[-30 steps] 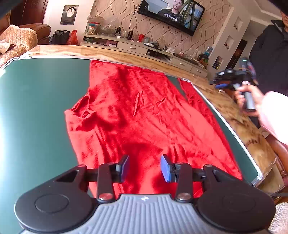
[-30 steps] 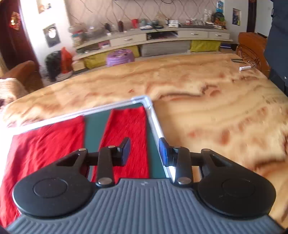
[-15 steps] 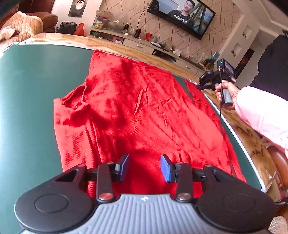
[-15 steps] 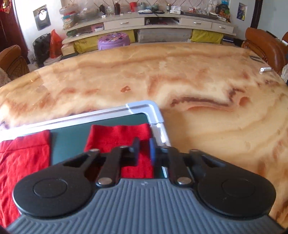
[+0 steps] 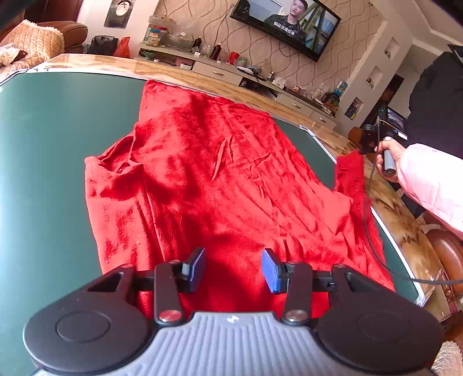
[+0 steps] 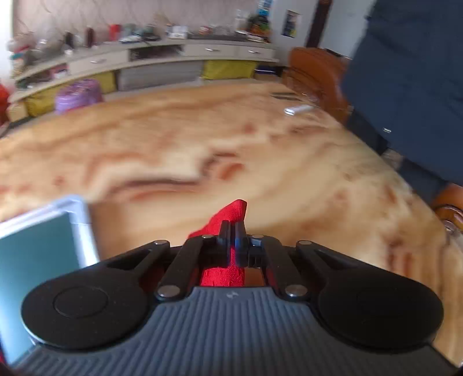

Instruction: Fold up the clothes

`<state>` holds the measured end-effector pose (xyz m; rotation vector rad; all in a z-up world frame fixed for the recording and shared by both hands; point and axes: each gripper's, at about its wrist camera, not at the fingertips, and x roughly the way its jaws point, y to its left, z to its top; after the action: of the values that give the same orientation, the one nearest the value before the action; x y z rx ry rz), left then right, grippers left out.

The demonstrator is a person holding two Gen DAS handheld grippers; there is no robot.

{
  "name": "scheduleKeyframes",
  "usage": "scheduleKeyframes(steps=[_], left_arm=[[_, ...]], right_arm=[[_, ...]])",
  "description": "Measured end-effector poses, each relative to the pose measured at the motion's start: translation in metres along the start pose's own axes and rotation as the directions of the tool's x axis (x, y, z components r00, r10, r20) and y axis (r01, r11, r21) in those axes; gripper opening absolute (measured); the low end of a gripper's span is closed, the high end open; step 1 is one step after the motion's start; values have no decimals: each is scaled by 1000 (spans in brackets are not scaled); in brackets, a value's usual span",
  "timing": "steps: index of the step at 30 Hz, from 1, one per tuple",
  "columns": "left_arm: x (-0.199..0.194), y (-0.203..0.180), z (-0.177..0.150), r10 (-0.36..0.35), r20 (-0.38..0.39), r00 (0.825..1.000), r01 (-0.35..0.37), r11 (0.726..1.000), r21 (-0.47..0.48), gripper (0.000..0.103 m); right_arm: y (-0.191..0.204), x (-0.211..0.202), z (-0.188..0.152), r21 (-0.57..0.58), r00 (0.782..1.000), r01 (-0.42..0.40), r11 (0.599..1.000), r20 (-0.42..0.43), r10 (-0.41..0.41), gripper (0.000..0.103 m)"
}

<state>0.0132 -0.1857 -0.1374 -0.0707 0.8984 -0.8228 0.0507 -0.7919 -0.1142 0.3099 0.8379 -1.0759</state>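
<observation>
Fingers of the right gripper: pressed together on a strip of the red garment, with cloth poking out past the tips and bunched behind them. Beyond it: blurred marbled tabletop, the corner of a green mat with a pale metal rim at lower left, a small white item near the far edge.

Fingers of the left gripper: blue pads apart, jaws opening, nothing pinched; red cloth lies beneath the gap. Whether the tips touch it cannot be told.

Red garment: spread flat and wrinkled on the green mat, one sleeve folded in at its left side, the other sleeve raised off the mat's right edge toward the right gripper.

Right hand: around a grey handle, pink sleeve behind; a thin black cable trails across the cloth's right border.

Background: wall television, long low cabinet.
</observation>
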Motion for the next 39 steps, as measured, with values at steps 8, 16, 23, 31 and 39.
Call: scheduleKeyframes(steps=[8,16,23,31,39], left_arm=[[-3,-2,-2,-10,1,1000,10,999,36,58],[-7,3,-1,-36,-3,999,36,999,17,62],[-29,16,6,6,50,999,-5,1000,-8,62],[-62,40,13,131,102,986,-123,989,-80,65],[-99,73,6,224,118,967,-206,967,-147,75]], right_arm=[[-74,29,-33,68,972,236,969,-22,-235,5],[-103,25,-47,104,967,256,961,-20,-255,16],[-1,-68,-72,-29,887,-463,886,-16,462,16],[244,-264,-207,-471,482,-843,258,-452,750,18],[369,-339,-298,-580,571,-794,182,-610,549,39]])
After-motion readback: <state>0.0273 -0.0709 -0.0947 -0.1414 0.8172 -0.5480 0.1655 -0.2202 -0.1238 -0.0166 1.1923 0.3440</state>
